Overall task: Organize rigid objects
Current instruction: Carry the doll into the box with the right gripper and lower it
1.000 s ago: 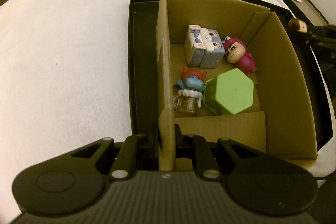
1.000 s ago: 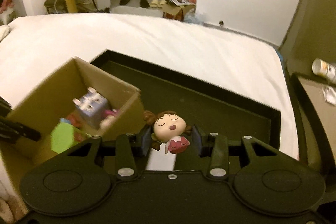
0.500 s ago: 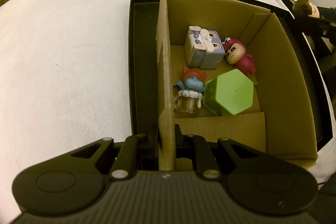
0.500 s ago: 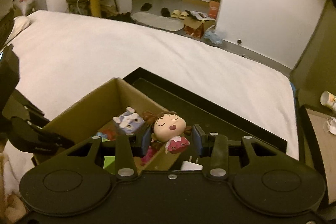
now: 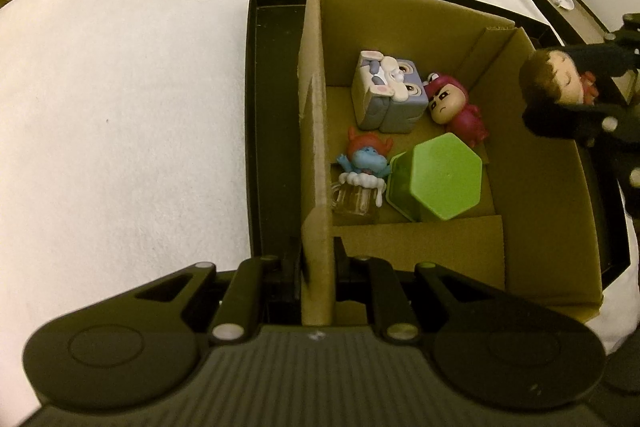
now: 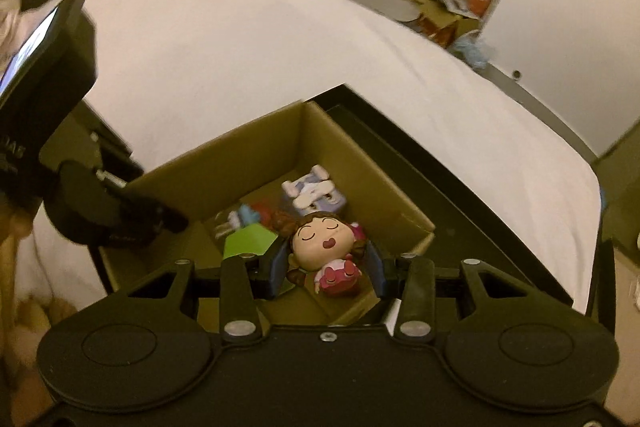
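1. The left gripper (image 5: pixel 318 267) pinches the upright side wall of the cardboard box (image 5: pixel 316 131), one finger on each face of the wall.
2. The right gripper (image 6: pixel 327 261) is clamped on a sleeping-face doll (image 6: pixel 323 241), its fingers pressing the sides of the head, the pink body hanging toward the camera.
3. The right wrist view places the doll above the open box near its right wall; the left wrist view shows the same doll (image 5: pixel 554 79) at the box's right edge, brown hair foremost, held in the black fingers.
4. Only the left wrist view lays out the contents clearly: a grey cube bunny (image 5: pixel 390 93), a pink-suited figure (image 5: pixel 454 107) touching it, a blue figure with red hair (image 5: pixel 364 157) on a beer mug, and a green hexagonal block (image 5: pixel 438 177) just beside it.
5. The box sits in a black tray (image 5: pixel 272 115) on a white bed (image 5: pixel 120 87).
6. Only the right wrist view shows the left gripper's body (image 6: pixel 116 215) from outside.
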Tool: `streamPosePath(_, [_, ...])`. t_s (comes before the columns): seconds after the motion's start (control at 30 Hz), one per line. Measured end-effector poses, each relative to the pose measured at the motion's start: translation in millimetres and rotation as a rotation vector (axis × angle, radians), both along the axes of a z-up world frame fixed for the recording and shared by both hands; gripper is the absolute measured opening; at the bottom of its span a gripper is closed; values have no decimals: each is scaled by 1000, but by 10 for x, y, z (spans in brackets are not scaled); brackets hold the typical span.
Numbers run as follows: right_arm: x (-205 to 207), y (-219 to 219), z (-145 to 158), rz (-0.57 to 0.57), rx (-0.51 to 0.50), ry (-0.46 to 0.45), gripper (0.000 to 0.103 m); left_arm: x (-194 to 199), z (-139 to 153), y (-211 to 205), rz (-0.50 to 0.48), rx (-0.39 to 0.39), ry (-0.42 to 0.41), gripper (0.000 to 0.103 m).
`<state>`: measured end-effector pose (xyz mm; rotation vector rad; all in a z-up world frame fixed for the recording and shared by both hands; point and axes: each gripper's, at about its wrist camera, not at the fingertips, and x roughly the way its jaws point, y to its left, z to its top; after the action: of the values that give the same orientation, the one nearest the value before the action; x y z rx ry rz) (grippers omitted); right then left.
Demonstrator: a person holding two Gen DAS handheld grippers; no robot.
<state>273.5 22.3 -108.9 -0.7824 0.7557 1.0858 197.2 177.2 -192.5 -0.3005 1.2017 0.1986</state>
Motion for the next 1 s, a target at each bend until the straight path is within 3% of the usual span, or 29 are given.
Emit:
streamPosePath(0.6, [-200,303,-420,125,-262,-63,41,-12,8,-6,-1,-4,-7,13])
streamPosePath(1.0, [-190,411,-706,144,-381,-19,38,-21,11,-2,-4,-4,-11,14])
